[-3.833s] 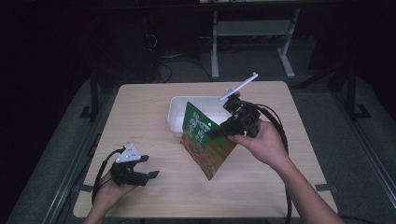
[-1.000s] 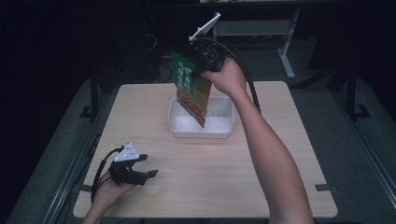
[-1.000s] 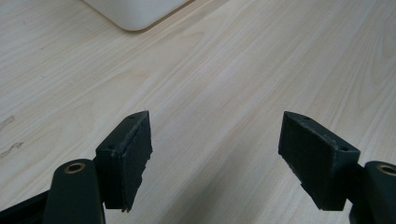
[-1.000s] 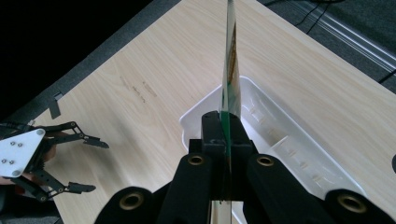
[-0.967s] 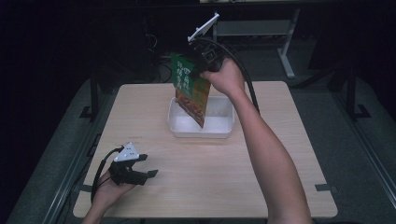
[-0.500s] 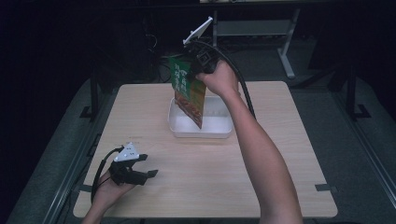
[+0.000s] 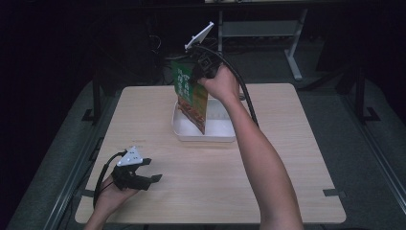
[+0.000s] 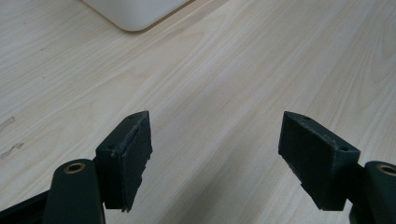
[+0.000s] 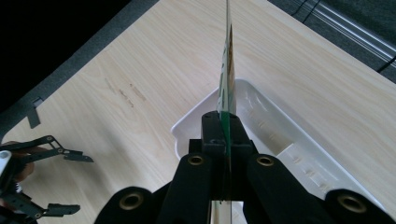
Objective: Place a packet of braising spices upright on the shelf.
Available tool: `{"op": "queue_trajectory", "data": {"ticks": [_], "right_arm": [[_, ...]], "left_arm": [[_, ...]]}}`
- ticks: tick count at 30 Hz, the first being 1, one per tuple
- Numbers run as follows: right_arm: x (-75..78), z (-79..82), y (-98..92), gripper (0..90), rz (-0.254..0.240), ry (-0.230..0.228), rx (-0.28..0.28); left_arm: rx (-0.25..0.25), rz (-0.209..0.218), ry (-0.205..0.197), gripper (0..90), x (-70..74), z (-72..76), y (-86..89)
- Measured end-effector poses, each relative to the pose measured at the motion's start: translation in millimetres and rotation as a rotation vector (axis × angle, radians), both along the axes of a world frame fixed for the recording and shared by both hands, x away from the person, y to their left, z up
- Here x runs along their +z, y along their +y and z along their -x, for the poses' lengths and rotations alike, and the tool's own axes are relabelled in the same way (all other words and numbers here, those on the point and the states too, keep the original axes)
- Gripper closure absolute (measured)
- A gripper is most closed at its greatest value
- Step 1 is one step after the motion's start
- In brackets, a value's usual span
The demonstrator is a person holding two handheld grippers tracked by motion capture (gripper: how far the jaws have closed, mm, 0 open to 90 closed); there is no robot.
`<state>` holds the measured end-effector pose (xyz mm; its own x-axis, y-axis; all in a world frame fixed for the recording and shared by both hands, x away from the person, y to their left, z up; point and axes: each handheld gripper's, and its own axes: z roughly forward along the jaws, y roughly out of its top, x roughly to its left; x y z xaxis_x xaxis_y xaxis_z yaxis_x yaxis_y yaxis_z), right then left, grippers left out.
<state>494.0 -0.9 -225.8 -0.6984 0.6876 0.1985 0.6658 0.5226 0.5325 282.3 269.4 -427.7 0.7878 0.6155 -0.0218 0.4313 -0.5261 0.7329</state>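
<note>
Since the earliest picture, where it stood low over the near part of the table, the green packet [image 7: 190, 98] has been lifted and carried to the far side, and over the last second it has been shifted slightly lower and to the left above the white tray [image 7: 225, 136]. It is now held in the air by the right gripper [image 7: 197, 76], whose jaws are pressed together on its upper edge, so that the packet hangs downward from them with its lower corner inside the tray's outline as seen from above (whether that corner touches the tray's floor cannot be told). In the right gripper view the packet [image 9: 227, 79] is seen edge-on as a thin sheet, clamped flat between the two black jaws and running straight out from them over the tray [image 9: 299, 154], whose near wall lies just beneath it. The left gripper [image 7: 136, 175] is kept at the near left of the wooden table [image 7: 287, 158], well apart from the packet and the tray, and has not been moved since the earlier pictures. Its jaws are spread wide, with nothing between them but bare tabletop [image 8: 224, 93], as the left gripper view shows; a corner of the tray [image 8: 135, 11] is seen at the top of that view.
</note>
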Motion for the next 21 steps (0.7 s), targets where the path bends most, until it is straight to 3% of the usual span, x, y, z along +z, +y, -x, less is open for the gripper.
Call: {"op": "queue_trajectory", "data": {"ticks": [9, 21], "right_arm": [[-6.7, -3.3, 3.8, 89.8, 0.013, -0.003, -0.007], [-27.8, -8.7, 6.9, 89.7, 0.026, 0.026, -0.012]], "left_arm": [[-0.001, -0.002, -0.002, 25.5, 0.1, 0.1, -0.3], [0.000, -0.001, 0.000, 25.5, -0.3, 0.1, -0.7]]}}
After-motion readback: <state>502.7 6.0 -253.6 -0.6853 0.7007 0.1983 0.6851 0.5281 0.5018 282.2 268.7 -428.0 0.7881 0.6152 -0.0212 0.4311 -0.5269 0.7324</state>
